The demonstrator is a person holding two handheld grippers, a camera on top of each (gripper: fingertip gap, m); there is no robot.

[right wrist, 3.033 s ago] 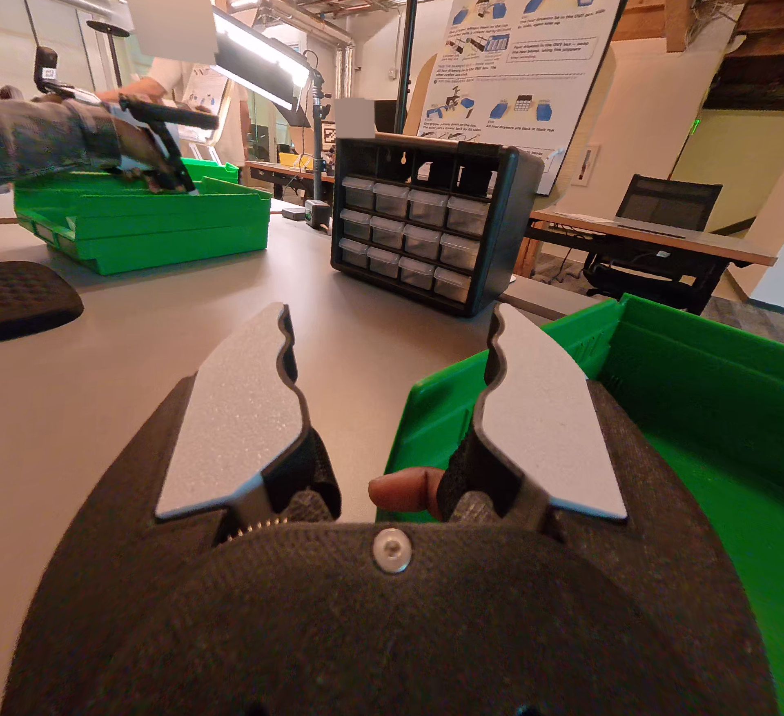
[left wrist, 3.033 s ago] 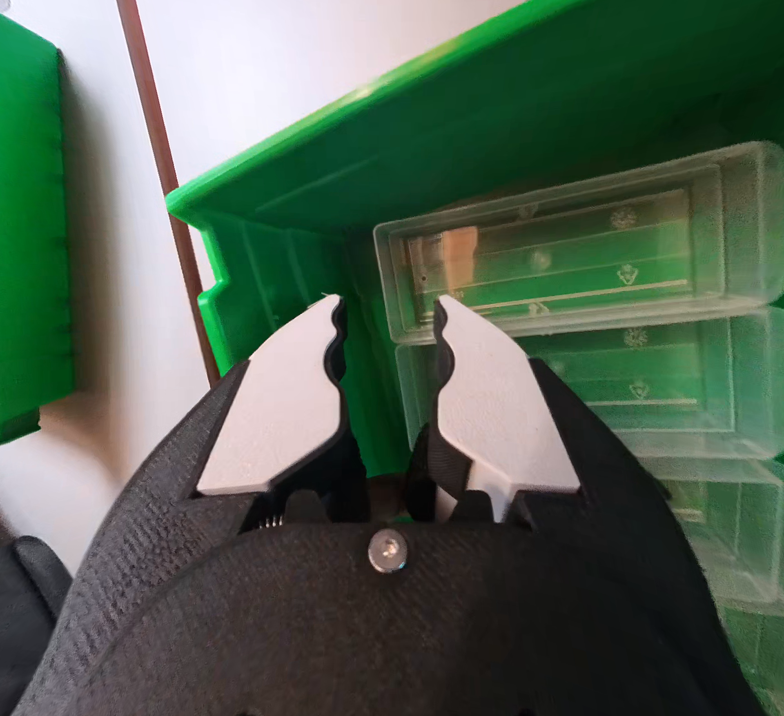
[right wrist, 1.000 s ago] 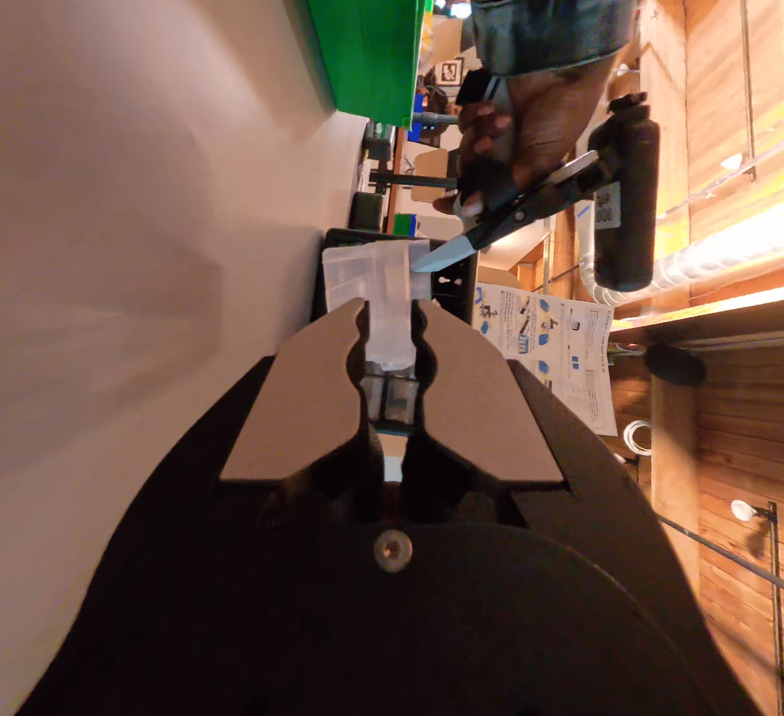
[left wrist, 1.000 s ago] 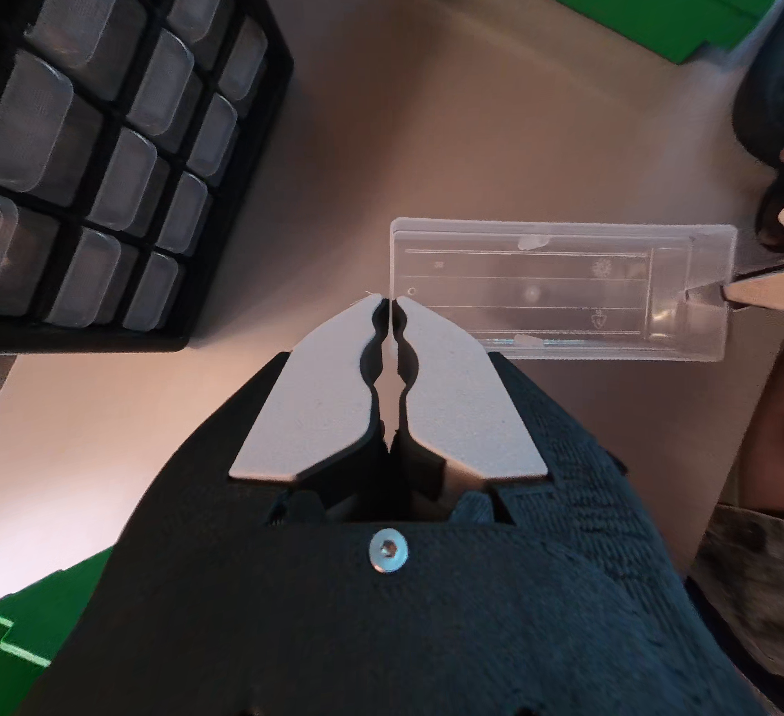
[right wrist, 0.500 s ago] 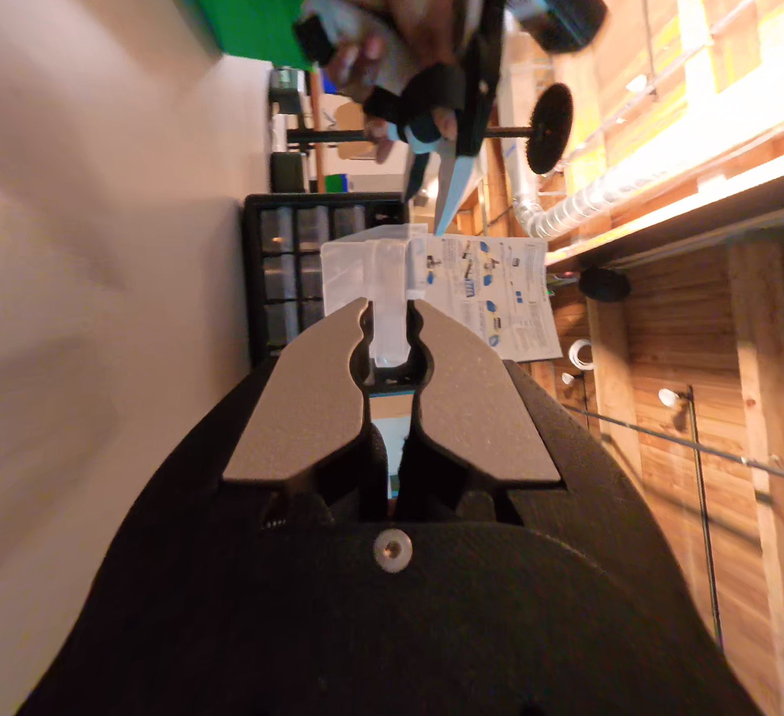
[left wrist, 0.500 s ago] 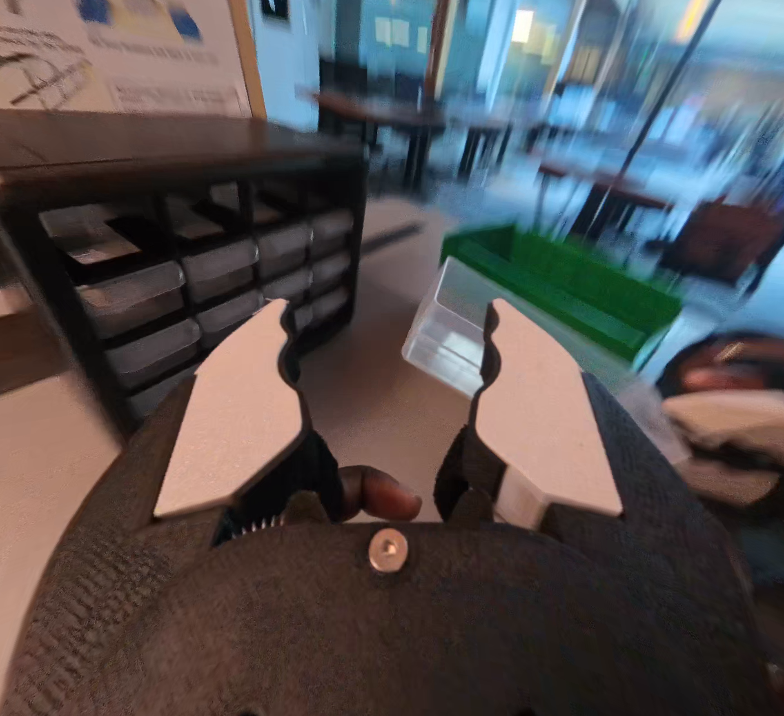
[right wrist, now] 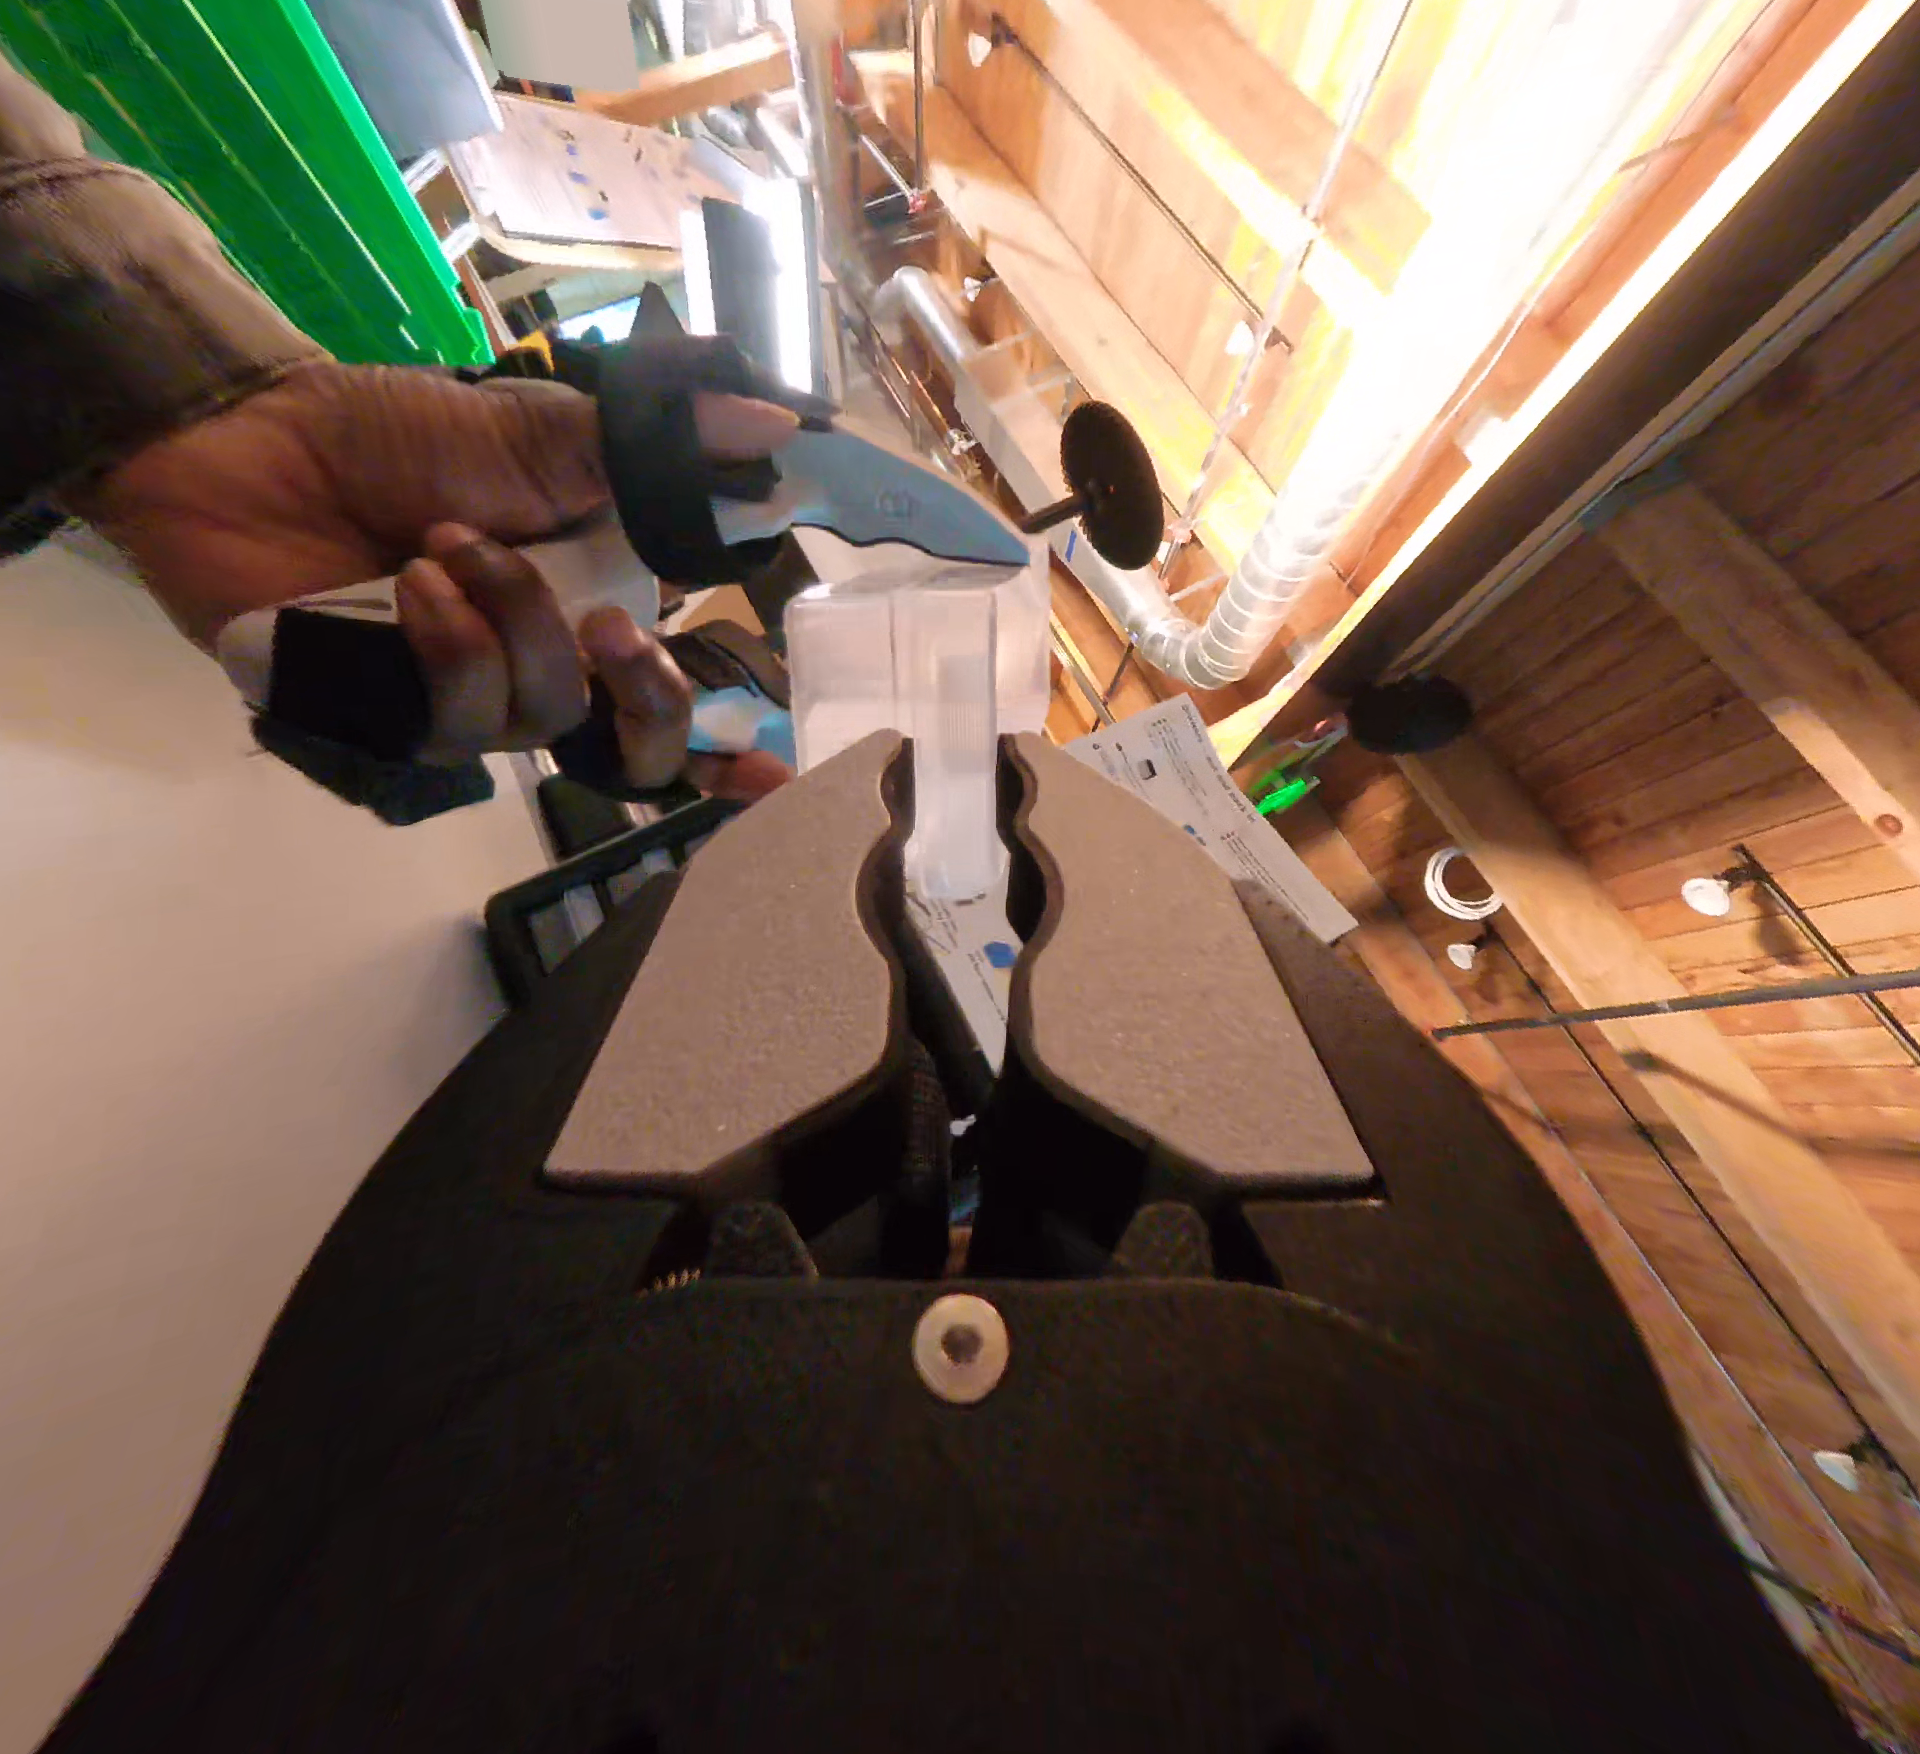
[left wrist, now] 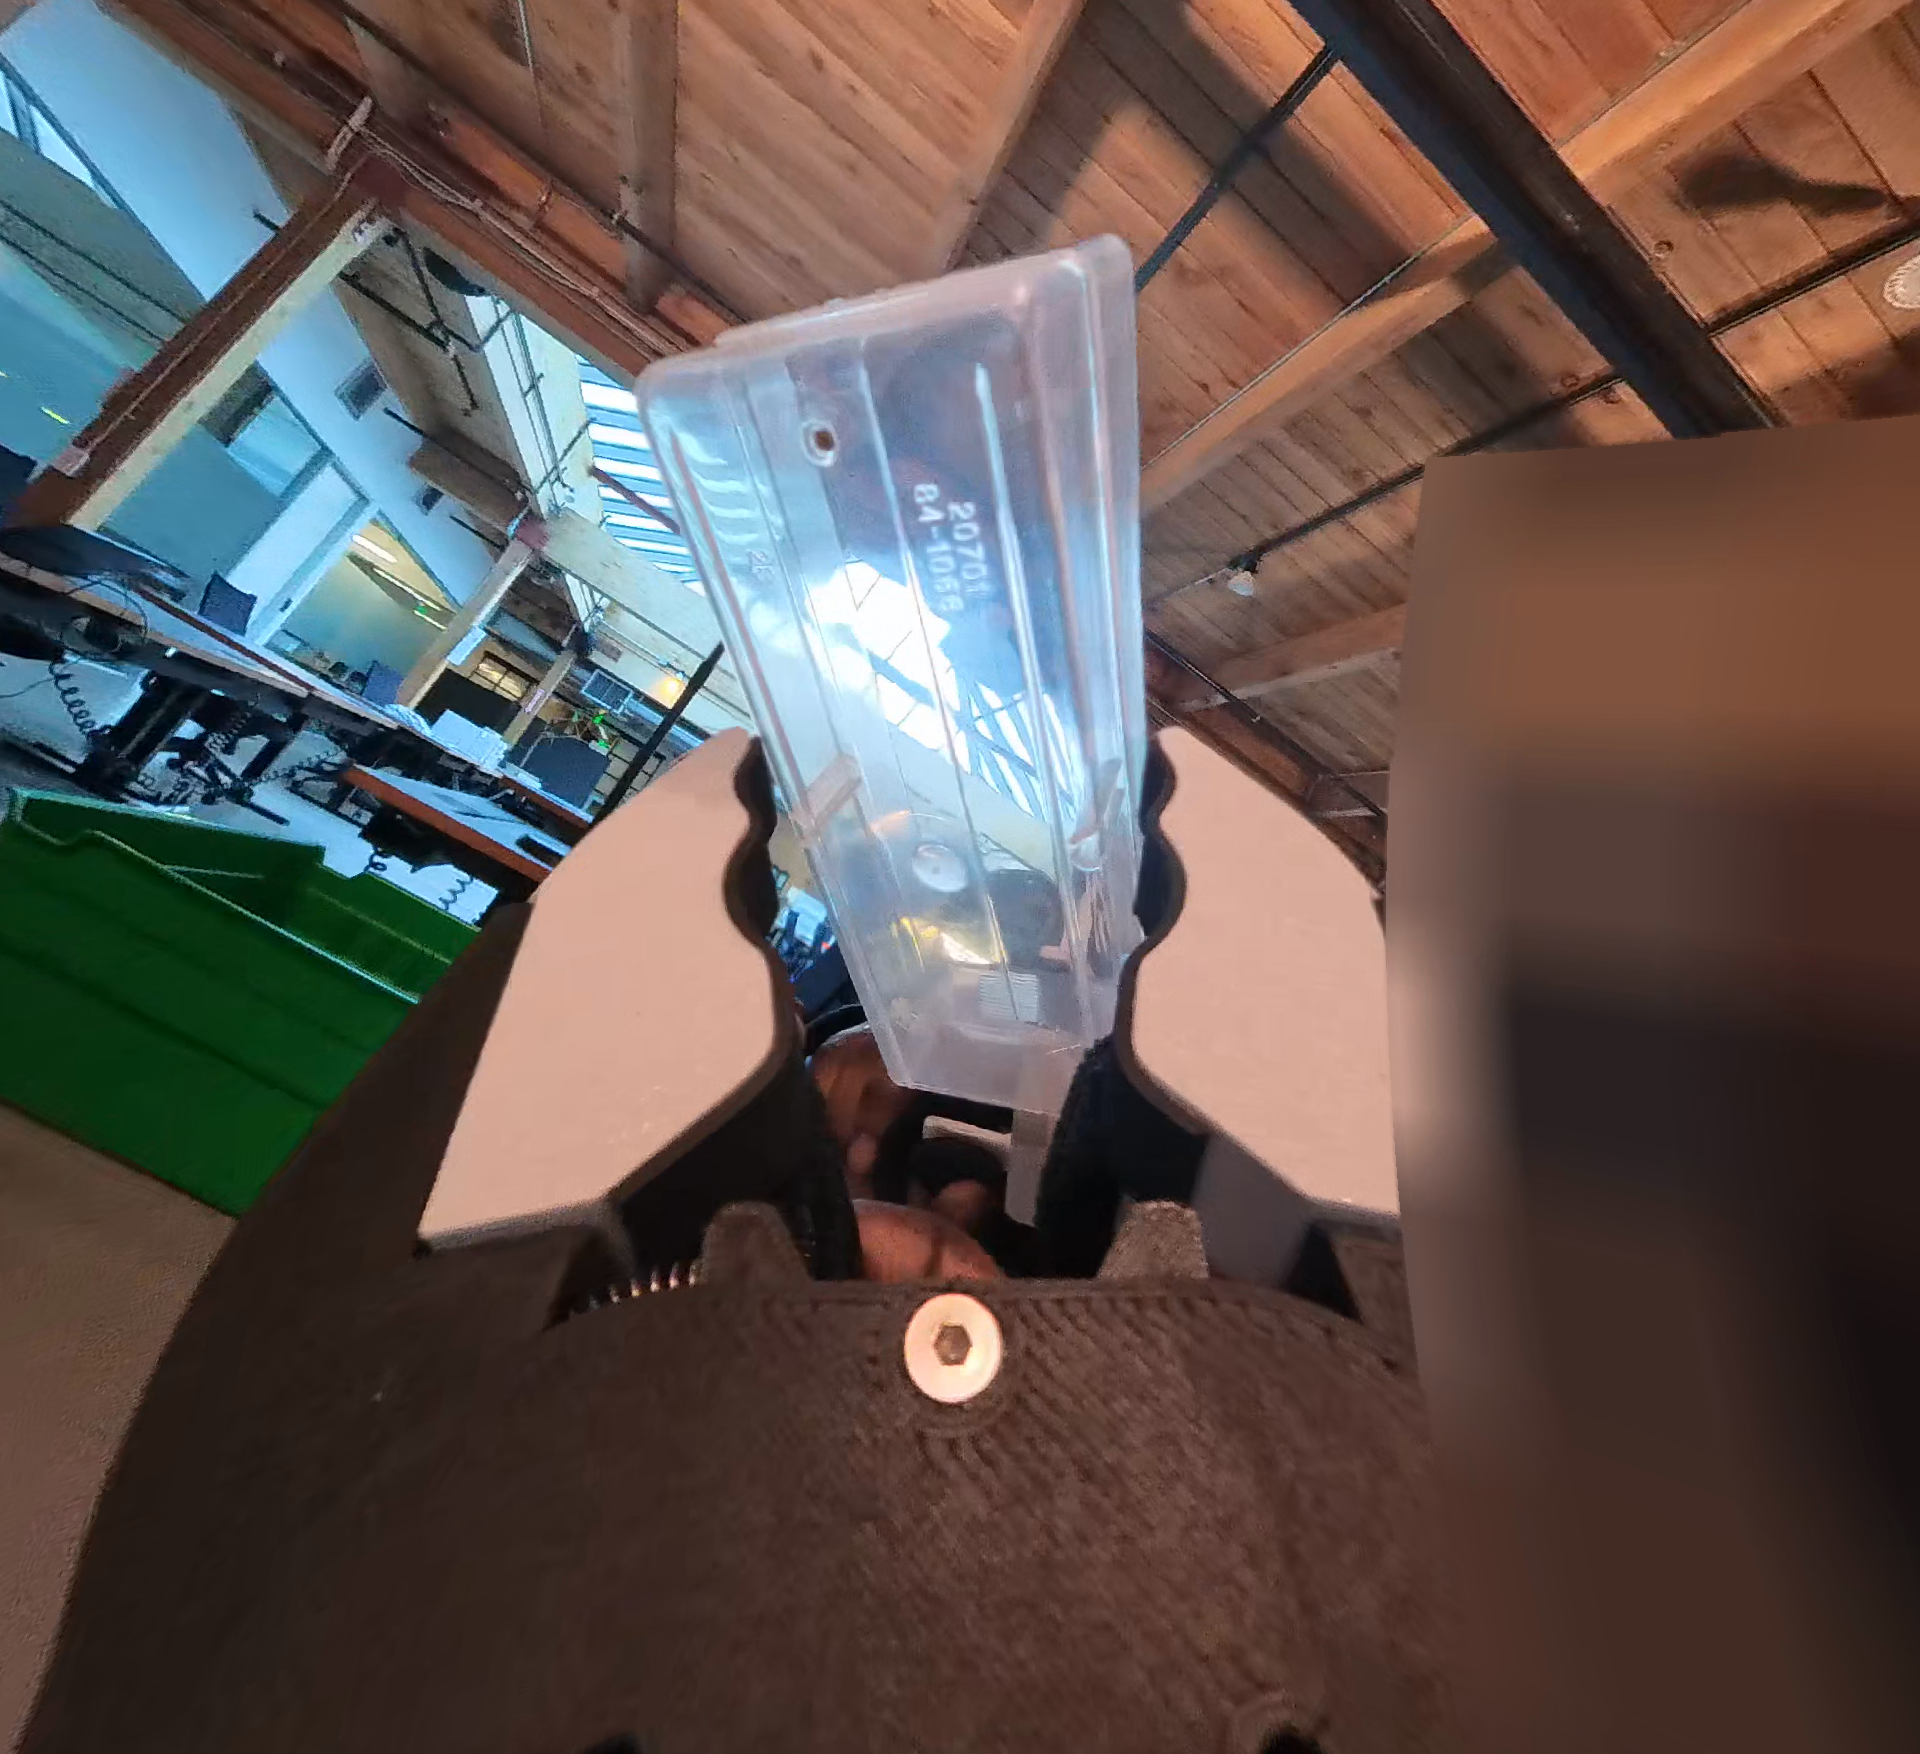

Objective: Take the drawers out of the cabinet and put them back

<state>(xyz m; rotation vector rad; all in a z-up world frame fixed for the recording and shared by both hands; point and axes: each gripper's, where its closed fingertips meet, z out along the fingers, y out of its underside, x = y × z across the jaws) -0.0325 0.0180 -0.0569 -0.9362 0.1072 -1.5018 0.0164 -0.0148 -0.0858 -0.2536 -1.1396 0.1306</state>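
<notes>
Clear plastic drawer [left wrist: 914, 665] held in the air, clamped from both ends. Left hand-held gripper [left wrist: 951, 873] closed on the drawer's width, fingers [left wrist: 644, 977] pressing its long sides, the drawer rising toward the wooden ceiling [left wrist: 1351, 94]. Right hand-held gripper [right wrist: 951, 769] nearly closed, pinching the drawer's narrow front handle tab [right wrist: 951, 769]. Black cabinet [right wrist: 582, 883] partly visible behind on the pale surface [right wrist: 208, 977]. Green bin [left wrist: 156, 977] resting on the surface farther off.
</notes>
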